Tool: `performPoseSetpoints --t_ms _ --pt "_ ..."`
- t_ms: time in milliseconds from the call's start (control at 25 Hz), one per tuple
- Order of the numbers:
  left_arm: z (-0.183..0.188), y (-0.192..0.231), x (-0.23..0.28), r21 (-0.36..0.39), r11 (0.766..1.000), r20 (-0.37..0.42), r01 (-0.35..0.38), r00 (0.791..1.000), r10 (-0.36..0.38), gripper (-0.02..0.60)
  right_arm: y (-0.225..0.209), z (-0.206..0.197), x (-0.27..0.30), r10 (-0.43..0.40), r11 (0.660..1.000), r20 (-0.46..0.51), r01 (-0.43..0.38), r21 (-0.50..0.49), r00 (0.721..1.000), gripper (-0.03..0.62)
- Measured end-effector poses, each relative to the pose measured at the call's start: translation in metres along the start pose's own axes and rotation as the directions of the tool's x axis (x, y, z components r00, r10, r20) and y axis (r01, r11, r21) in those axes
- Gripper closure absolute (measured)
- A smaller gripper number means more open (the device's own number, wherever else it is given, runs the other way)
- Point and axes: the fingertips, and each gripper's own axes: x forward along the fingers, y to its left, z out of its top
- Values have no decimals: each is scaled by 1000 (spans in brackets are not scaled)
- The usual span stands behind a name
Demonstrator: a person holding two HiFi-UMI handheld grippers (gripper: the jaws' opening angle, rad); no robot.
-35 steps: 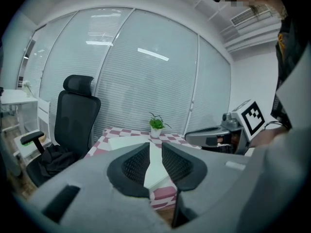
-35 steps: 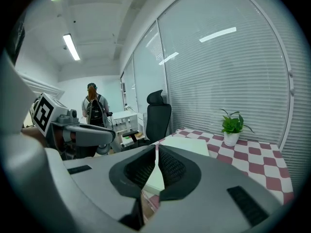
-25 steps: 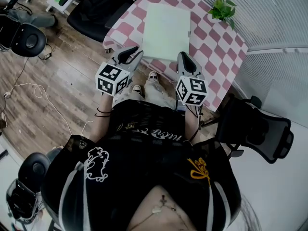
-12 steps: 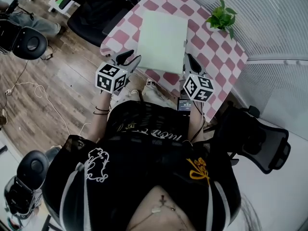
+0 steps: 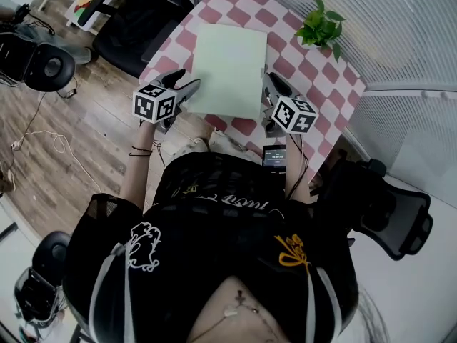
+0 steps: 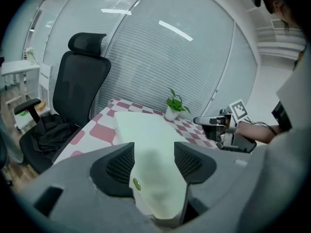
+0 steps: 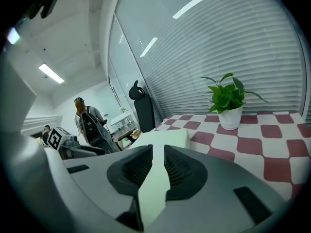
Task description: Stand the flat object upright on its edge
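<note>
Overhead, in the head view, note the pale flat object (image 5: 228, 66) lying flat on the checkered worktop (image 5: 314, 70), left of the potted plant (image 5: 319, 26). In the left gripper view, see the left hand-held gripper (image 6: 154, 154) with jaws just opened, straddling its near edge, unpinched. In the right gripper view, see the right hand-held gripper (image 7: 158, 154) closed, empty. Pinch opposite edges evenly; tilt slowly. No legible writing.
</note>
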Motion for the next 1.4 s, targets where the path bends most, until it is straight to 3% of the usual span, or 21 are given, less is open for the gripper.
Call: performPoseSetpoints --t_ms 40,120,360,560,840,1080,1400 --pt "1 3 5 -16 1000 -6 5 1000 -5 328 -5 1 6 11 1000 -4 -11 18 1000 542" --pt "2 10 15 -40 999 -23 11 1000 -12 318 -14 1 19 31 999 -26 -30 36 999 428" --pt "-3 30 44 -85 996 -111 28 993 -37 260 -47 -11 59 44 987 -97 -29 159 994 379" --pt "6 50 65 -198 980 -98 26 994 -46 230 -65 -23 84 63 971 -155 -25 236 986 361" --pt "1 74 83 -395 918 -77 24 995 -59 218 -56 -45 99 175 951 -263 -94 295 949 345" --pt "-11 64 93 -486 867 -76 108 983 -165 216 -57 -55 103 186 941 -294 -84 328 938 339" --pt "-18 60 103 -432 899 -108 64 987 -122 219 -61 -57 101 126 951 -290 -32 307 949 341"
